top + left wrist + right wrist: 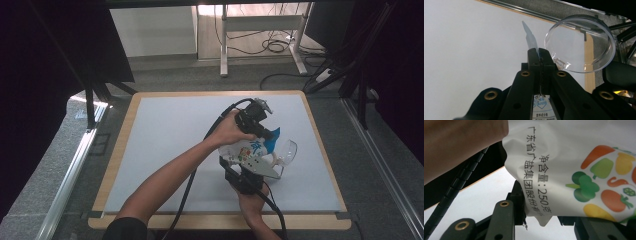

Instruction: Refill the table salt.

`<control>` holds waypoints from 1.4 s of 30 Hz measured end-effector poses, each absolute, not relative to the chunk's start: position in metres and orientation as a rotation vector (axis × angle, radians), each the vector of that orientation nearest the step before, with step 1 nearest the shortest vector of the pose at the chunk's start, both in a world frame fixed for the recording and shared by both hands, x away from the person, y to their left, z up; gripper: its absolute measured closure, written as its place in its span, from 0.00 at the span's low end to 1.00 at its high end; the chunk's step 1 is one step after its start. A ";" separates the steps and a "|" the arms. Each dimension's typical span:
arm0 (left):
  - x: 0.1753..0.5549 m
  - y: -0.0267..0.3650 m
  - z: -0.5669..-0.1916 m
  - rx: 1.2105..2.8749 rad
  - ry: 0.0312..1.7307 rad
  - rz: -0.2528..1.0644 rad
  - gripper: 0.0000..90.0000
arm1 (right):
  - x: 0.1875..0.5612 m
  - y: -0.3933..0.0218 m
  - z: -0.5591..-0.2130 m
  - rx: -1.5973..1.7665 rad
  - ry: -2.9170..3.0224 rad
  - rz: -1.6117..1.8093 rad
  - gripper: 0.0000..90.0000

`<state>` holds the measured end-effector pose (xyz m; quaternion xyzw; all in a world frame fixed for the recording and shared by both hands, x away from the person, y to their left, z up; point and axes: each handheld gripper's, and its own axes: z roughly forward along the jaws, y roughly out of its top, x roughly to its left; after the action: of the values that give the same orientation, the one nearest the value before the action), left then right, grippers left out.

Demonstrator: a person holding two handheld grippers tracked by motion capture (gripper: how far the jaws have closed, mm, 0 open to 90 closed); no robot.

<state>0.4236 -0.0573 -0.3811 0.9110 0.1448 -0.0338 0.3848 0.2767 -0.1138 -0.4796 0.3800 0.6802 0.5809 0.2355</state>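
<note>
With my left gripper [540,53] jaws clamped on the pouch [248,149] top and my right gripper [246,176] jaws clamped on its base, right of centre in the high view, a jerk could spill contents past the clear bowl [286,152].

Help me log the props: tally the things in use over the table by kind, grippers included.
Grippers: 2, left gripper and right gripper
Printed pouch: 1
Clear round container: 1
Total: 4

The table [150,150] is viewed from above and in front, while the pouch [574,157] is seen close-up along each gripper's jaws.
</note>
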 end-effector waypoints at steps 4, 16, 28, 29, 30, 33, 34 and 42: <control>0.423 -0.058 -0.381 2.324 0.368 -0.085 1.00 | 0.276 -0.114 -0.479 1.044 1.865 1.592 0.72; 0.423 -0.057 -0.380 2.316 0.370 -0.086 1.00 | 0.276 -0.115 -0.478 1.047 1.867 1.600 0.72; 0.422 -0.058 -0.379 2.313 0.369 -0.088 1.00 | 0.274 -0.115 -0.477 1.044 1.861 1.601 0.72; 0.422 -0.059 -0.379 2.312 0.370 -0.089 1.00 | 0.274 -0.115 -0.477 1.042 1.861 1.601 0.72; 0.421 -0.059 -0.379 2.312 0.370 -0.089 1.00 | 0.274 -0.115 -0.477 1.039 1.860 1.598 0.72; 0.422 -0.059 -0.379 2.313 0.370 -0.094 1.00 | 0.274 -0.115 -0.477 1.043 1.857 1.599 0.72; 0.422 -0.059 -0.379 2.313 0.370 -0.093 1.00 | 0.274 -0.115 -0.477 1.044 1.857 1.599 0.72; 0.422 -0.058 -0.379 2.314 0.369 -0.095 1.00 | 0.273 -0.115 -0.475 1.037 1.860 1.600 0.72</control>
<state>0.4219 -0.0581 -0.3789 0.9095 0.1451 -0.0373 0.3878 0.2733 -0.1147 -0.4746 0.3784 0.6784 0.5836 0.2368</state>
